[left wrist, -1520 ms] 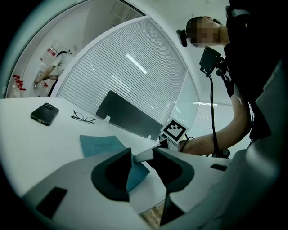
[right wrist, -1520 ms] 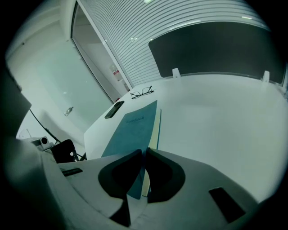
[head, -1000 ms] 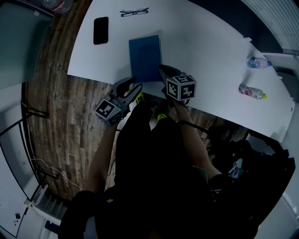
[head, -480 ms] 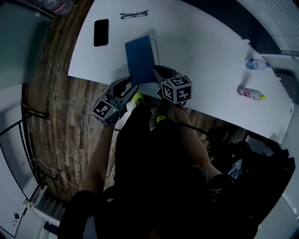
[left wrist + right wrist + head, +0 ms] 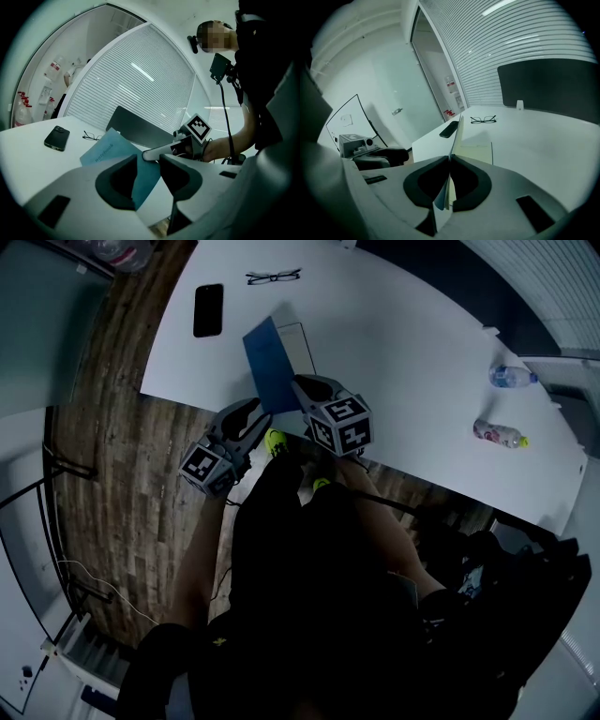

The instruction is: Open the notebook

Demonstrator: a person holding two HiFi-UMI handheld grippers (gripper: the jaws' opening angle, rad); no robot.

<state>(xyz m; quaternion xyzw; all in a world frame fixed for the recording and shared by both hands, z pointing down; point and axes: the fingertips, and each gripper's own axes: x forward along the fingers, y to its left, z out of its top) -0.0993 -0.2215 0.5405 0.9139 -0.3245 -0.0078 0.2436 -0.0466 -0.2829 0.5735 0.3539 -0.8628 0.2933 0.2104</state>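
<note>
The blue notebook [image 5: 265, 367] lies near the front edge of the white table [image 5: 403, 352]. Its cover is lifted and tilts up toward the left, baring a pale page [image 5: 298, 341]. My right gripper [image 5: 298, 383] is shut on the cover's near edge. In the right gripper view the cover [image 5: 457, 133] runs edge-on between the pads of that gripper [image 5: 450, 158], with the page [image 5: 478, 150] to its right. My left gripper [image 5: 253, 415] hangs off the table's front edge, left of the notebook, open and holding nothing. In the left gripper view the raised cover [image 5: 110, 150] shows beyond my left gripper [image 5: 149, 159].
A black phone [image 5: 208, 309] and a pair of glasses [image 5: 273, 277] lie beyond the notebook. Two plastic bottles [image 5: 500, 434] [image 5: 511, 377] lie far right on the table. Wooden floor [image 5: 112, 427] is to the left, and the person's legs are below the table edge.
My right gripper has risen and moved left with the cover, which has swung from lying flat to standing tilted, showing the page. The left gripper has barely moved.
</note>
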